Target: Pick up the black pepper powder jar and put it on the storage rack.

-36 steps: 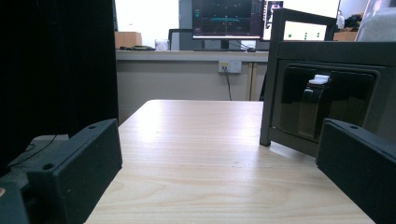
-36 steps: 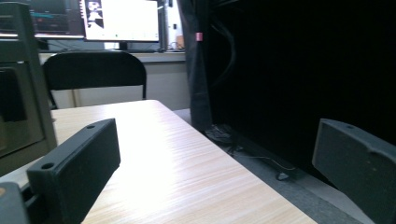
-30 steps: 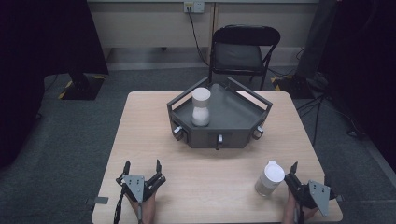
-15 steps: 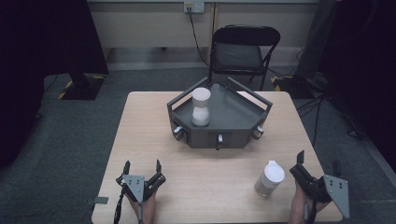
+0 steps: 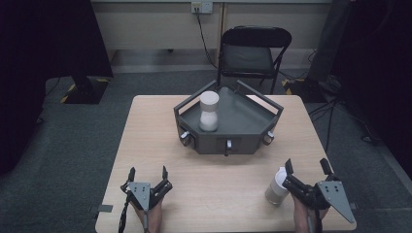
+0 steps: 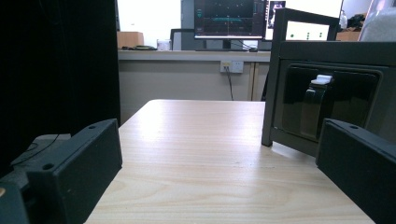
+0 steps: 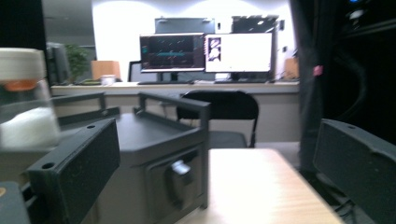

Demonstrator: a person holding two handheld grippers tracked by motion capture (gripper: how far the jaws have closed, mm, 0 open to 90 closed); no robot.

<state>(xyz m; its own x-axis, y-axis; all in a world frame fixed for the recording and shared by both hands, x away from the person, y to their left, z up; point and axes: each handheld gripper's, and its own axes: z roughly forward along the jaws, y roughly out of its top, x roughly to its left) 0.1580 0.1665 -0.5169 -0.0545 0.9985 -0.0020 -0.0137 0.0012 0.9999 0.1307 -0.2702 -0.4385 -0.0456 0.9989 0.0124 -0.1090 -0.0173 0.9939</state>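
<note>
A white bottle stands on the wooden table at the front right. It appears blurred at the left edge of the right gripper view as bottle. My right gripper is open just right of it, with nothing between the jaws. A second white bottle stands inside the dark grey tray at the table's back middle. My left gripper is open at the front left, over bare table. The tray's wall with a latch rises ahead on its right.
A black folding chair stands behind the table. Small knobs stick out of the tray's front wall. Dark curtains hang at both sides. Monitors on a desk are far behind the tray.
My right gripper has shifted a little beside the front bottle. The bottle, the tray and the left gripper have stayed where they were.
</note>
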